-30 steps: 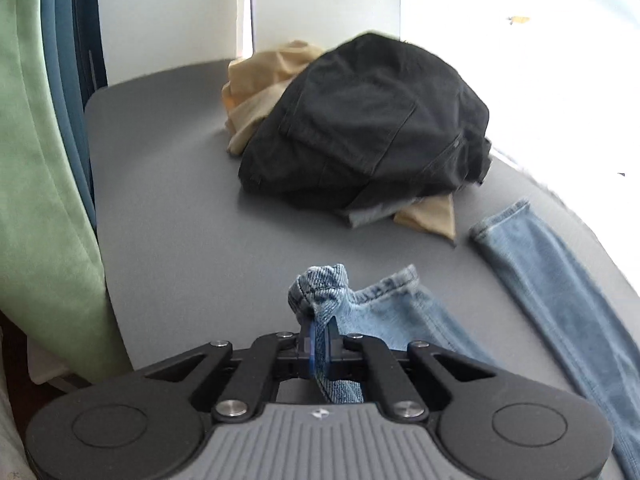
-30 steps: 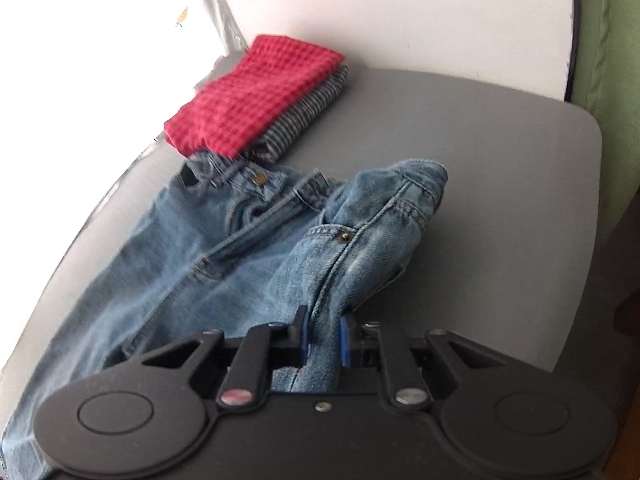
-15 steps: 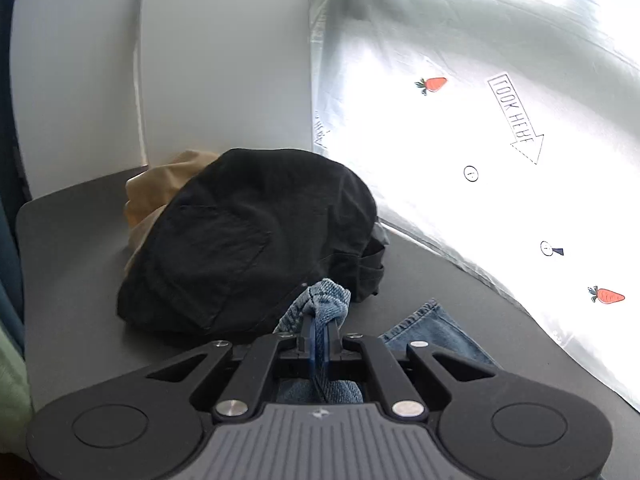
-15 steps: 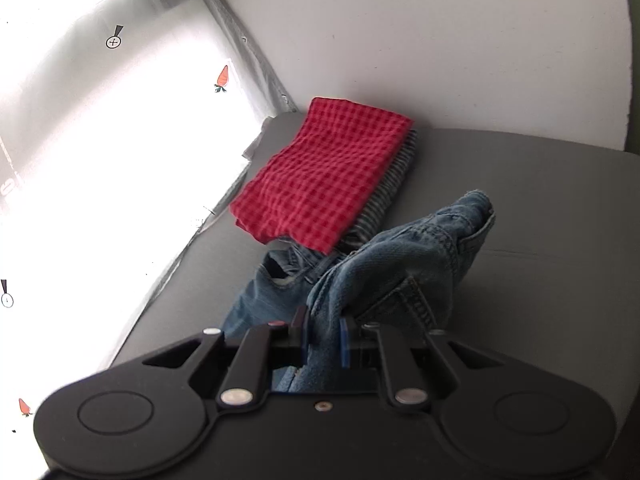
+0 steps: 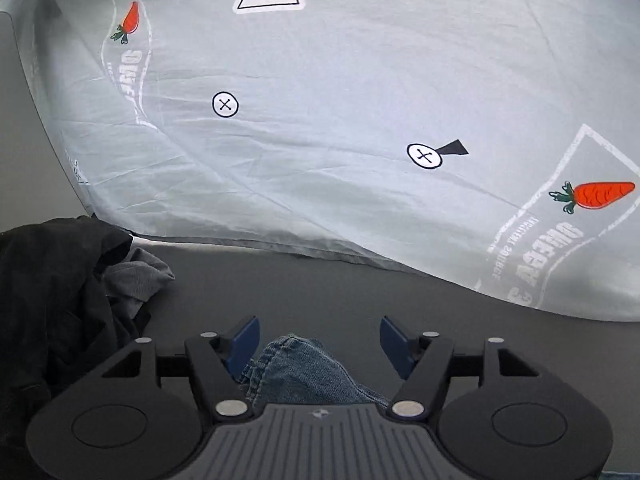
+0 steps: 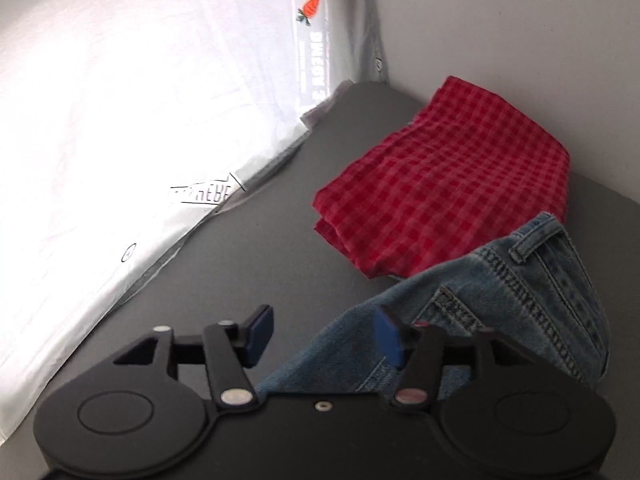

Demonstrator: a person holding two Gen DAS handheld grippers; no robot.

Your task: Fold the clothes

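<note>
The blue jeans [image 5: 298, 372] lie on the grey table [image 5: 360, 292]. In the left wrist view a bunched hem of them rests between the fingers of my left gripper [image 5: 320, 346], which is open and grips nothing. In the right wrist view the jeans' waistband end [image 6: 500, 304] lies under and beside my right gripper [image 6: 326, 334], which is also open, its right finger over the denim. The rest of the jeans is hidden behind the grippers.
A heap of black and grey clothes [image 5: 60, 280] lies at the left. A folded red checked cloth [image 6: 444, 196] lies at the far right near the wall. A white printed sheet [image 5: 360, 100] hangs along the table's far edge [image 6: 120, 120].
Both grippers carried the jeans toward the far edge and the sheet, then opened and let the denim go. It now lies on the table.
</note>
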